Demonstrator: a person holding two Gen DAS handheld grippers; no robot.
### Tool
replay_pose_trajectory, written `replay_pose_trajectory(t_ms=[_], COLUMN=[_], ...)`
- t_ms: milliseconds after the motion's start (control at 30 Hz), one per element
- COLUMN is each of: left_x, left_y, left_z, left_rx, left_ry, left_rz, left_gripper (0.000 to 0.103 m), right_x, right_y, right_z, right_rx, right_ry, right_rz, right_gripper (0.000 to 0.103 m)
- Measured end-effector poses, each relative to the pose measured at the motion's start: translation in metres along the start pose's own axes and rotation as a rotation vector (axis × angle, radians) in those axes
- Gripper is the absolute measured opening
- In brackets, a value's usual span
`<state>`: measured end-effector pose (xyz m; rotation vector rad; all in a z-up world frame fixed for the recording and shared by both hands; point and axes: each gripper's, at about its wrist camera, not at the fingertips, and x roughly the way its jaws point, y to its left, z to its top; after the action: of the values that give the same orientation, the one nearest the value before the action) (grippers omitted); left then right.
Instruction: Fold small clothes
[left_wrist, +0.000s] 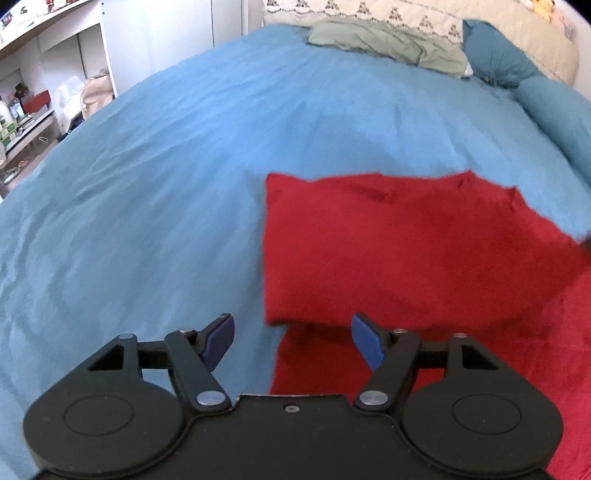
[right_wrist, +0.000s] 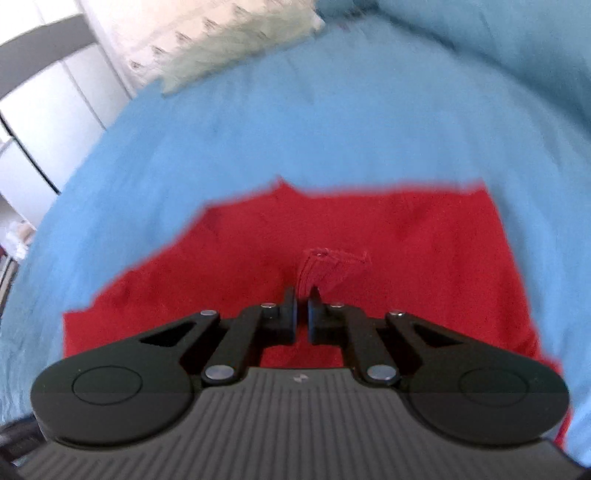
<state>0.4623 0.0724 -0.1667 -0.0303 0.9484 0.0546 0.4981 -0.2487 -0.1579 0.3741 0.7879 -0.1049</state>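
Note:
A red garment (left_wrist: 406, 251) lies on the blue bedspread (left_wrist: 184, 166), with one part folded over onto itself. My left gripper (left_wrist: 291, 325) is open and empty, hovering over the garment's left edge. In the right wrist view the same red garment (right_wrist: 424, 258) spreads under my right gripper (right_wrist: 302, 295), which is shut on a bunched piece of its ribbed red fabric (right_wrist: 328, 269) held up above the rest. The right view is blurred.
A green cloth (left_wrist: 388, 44) and a patterned cream pillow (left_wrist: 369, 14) lie at the head of the bed, with blue pillows (left_wrist: 498, 55) to the right. White shelves (left_wrist: 44, 74) with clutter stand beyond the bed's left side.

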Motion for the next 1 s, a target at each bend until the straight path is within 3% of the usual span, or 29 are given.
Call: replay_pose_trajectory(t_ms=[100,233,333,500,633,833,900,933,967,1000], left_x=[0.004,0.014,0.024,0.033,0.04,0.029,0.019,0.012,0.004,-0.005], left_y=[0.0,-0.003,-0.006,-0.009,0.007,0.021,0.022,0.019,0.013,0.005], left_z=[-0.006,-0.008,-0.007,-0.001,0.002,-0.003,-0.001,0.001,0.003,0.006], left_rx=[0.019,0.042,0.048,0.06,-0.04,-0.109,-0.125,-0.107,-0.076,-0.03], left_ry=[0.018,0.016,0.014,-0.01,0.006,0.048,0.043,0.023,0.0,-0.027], left_rz=[0.01,0.03,0.046,0.071,0.09,0.153,0.152,0.143,0.126,0.085], left_gripper=[0.075,0.075,0.075,0.075,0.078,0.078,0.078,0.076,0.077,0.079], right_x=[-0.03,-0.05,-0.033,-0.006,-0.017,0.001,-0.004,-0.009,-0.013,-0.021], right_y=[-0.002,-0.024,-0.046,-0.065,-0.074,-0.088,-0.085,-0.084,-0.082,-0.08], right_z=[0.02,0.02,0.006,-0.017,-0.02,-0.029,-0.029,-0.028,-0.027,-0.026], right_rx=[-0.01,-0.031,-0.019,-0.034,-0.016,-0.027,-0.059,-0.07,-0.081,-0.092], right_ry=[-0.087,-0.149,-0.1,-0.051,-0.065,0.041,0.044,0.039,0.032,0.008], right_rz=[0.003,-0.081,-0.142,-0.16,-0.18,-0.222,-0.247,-0.264,-0.28,-0.279], right_gripper=[0.02,0.02,0.02,0.02,0.02,0.022,0.031,0.049,0.073,0.083])
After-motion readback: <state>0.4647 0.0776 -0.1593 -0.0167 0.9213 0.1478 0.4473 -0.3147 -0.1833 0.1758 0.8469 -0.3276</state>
